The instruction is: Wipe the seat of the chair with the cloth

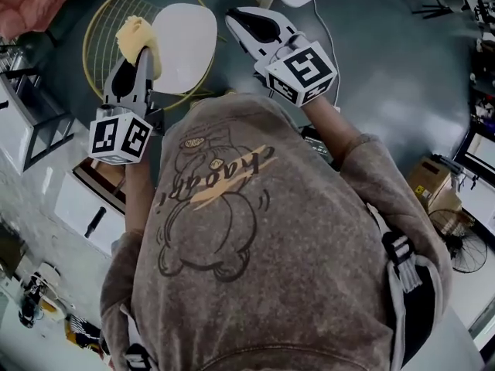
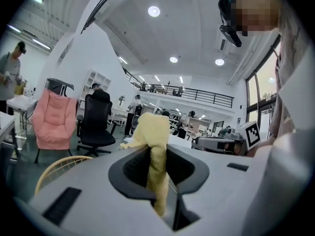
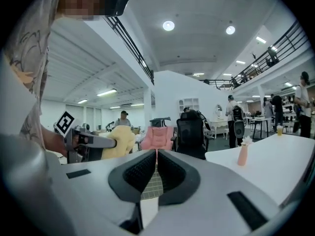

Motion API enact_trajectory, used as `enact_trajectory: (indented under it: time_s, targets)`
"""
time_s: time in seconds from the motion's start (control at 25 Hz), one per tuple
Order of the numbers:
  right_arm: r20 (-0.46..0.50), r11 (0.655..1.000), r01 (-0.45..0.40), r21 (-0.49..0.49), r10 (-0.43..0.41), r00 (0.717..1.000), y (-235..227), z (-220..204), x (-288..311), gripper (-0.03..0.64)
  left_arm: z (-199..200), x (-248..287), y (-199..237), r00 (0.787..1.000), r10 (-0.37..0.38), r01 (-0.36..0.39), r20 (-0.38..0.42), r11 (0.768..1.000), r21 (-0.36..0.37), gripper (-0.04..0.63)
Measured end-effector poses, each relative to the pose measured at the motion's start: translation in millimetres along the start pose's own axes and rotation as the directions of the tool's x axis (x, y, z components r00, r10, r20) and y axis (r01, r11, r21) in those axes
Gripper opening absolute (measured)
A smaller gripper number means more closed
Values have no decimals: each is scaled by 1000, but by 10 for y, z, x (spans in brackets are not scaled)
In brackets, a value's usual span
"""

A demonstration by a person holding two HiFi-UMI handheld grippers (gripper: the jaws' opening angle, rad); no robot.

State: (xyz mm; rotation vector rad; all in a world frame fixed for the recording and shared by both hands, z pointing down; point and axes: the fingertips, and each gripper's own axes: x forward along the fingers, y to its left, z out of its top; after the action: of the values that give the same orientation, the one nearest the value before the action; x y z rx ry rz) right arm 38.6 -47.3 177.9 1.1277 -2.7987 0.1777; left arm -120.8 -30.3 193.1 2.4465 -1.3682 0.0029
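The chair has a round white seat (image 1: 188,49) and a gold wire back (image 1: 102,23); it stands on the dark floor in front of me. My left gripper (image 1: 144,52) is held over the seat's left edge, shut on a yellow cloth (image 1: 137,35). In the left gripper view the cloth (image 2: 155,141) hangs pinched between the jaws and bunches above them, with the gold wire rim (image 2: 55,168) low at the left. My right gripper (image 1: 238,18) is to the right of the seat, its jaws shut on nothing (image 3: 156,157). From there the cloth (image 3: 119,139) shows at the left.
A pink padded chair (image 2: 52,119) and a black office chair (image 2: 96,122) stand further off. To the right is a white table (image 3: 268,159) with a pink bottle (image 3: 242,154). White cabinets (image 1: 46,134) are at my left, a cardboard box (image 1: 429,182) and a fan (image 1: 462,242) at my right.
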Motion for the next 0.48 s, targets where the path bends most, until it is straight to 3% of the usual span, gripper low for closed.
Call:
enact_trajectory:
  time_s: [0.48]
  targets:
    - [73, 997, 71, 5, -71, 995, 60, -49, 109, 34, -99, 122, 21, 996, 69, -71, 56, 996, 48, 78]
